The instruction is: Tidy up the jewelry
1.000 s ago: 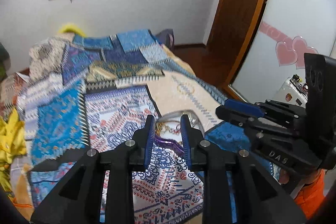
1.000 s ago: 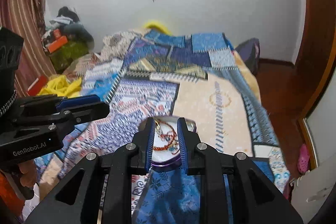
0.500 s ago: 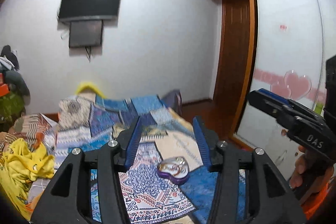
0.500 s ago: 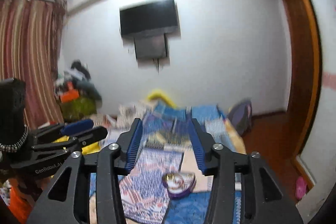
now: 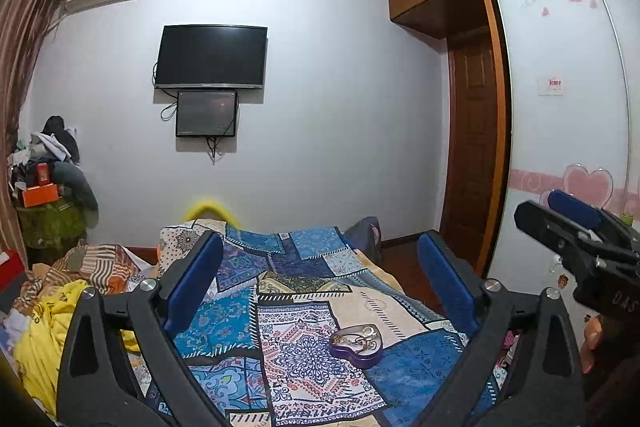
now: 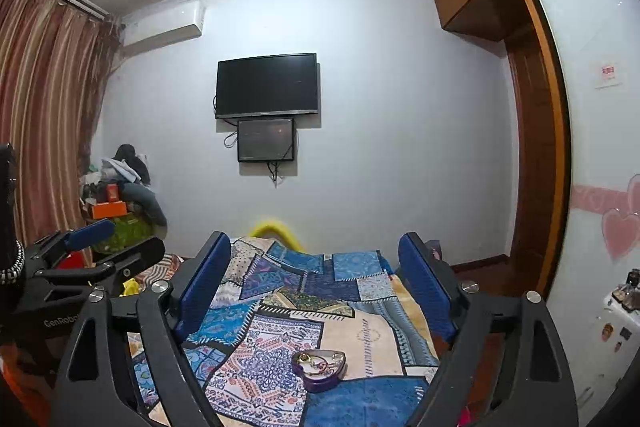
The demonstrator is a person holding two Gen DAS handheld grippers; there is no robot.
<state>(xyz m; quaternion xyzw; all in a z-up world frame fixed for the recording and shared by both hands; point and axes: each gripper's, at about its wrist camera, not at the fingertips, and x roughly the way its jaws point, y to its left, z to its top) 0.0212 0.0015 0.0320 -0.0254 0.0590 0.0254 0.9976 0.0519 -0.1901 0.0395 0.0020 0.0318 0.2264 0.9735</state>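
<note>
Both backed off and up from the heart-shaped jewelry box (image 5: 356, 343). It sits on the bed (image 5: 296, 311), jewelry inside, lid off. Left gripper (image 5: 320, 291) and right gripper (image 6: 316, 287) now spread wide, empty. Looks finished. Readable: "GenRobo", "DAS".

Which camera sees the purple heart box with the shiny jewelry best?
The left wrist view: the purple heart box sits open between the wide-spread fingers, its gold chains and ring showing. The right wrist view shows the same box about as well, only from another angle.
</note>
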